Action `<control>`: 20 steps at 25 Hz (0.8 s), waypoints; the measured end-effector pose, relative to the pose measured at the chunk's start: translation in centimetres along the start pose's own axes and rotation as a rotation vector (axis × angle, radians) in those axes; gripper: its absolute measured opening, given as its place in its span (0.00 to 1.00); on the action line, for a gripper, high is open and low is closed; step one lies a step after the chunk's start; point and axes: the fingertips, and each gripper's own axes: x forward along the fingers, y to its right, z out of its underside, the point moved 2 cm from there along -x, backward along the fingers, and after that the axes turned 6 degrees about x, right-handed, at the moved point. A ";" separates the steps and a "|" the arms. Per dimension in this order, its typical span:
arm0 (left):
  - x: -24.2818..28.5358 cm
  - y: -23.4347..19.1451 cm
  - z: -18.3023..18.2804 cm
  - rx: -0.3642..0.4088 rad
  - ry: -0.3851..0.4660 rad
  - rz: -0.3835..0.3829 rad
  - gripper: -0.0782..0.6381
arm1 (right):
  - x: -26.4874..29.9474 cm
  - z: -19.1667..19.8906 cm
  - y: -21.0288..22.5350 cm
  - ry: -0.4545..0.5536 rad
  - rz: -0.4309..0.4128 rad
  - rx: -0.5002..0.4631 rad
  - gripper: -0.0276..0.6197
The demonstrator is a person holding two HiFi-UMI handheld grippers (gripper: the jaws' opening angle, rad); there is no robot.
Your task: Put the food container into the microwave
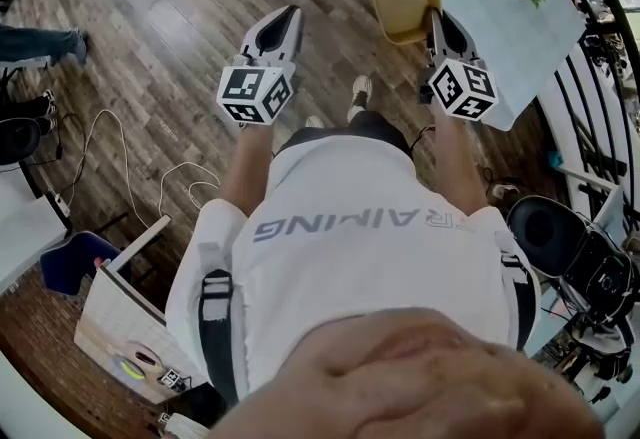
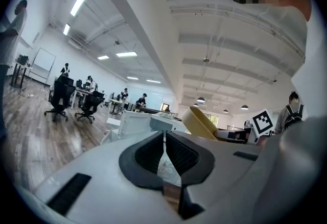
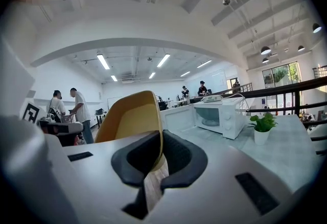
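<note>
where the right tongs (image 3: 157, 139) pinch its rim, the yellow food container (image 3: 130, 118) hangs tilted over the edge of the pale desk (image 3: 286, 151), well apart from the white microwave (image 3: 219, 116) standing there near a potted plant (image 3: 263, 125). left tongs (image 2: 164, 139): pressed together, nothing between them.

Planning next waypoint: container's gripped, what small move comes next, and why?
Probably carry the right gripper forward and rightward toward the microwave: it grips the yellow container by the rim, and the microwave stands ahead on the table, door seemingly open.
</note>
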 end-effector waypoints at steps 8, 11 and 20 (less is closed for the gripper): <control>2.7 -4.3 -0.4 -0.012 -0.002 -0.050 0.17 | 6.2 0.1 -0.7 -0.024 -0.046 0.008 0.09; 5.3 -5.2 -1.0 0.006 -0.002 -0.054 0.17 | 8.6 -0.9 0.6 -0.022 -0.049 0.005 0.09; 14.6 -7.0 -2.7 0.025 -0.008 -0.058 0.17 | 16.3 -3.7 5.9 -0.032 -0.050 0.013 0.09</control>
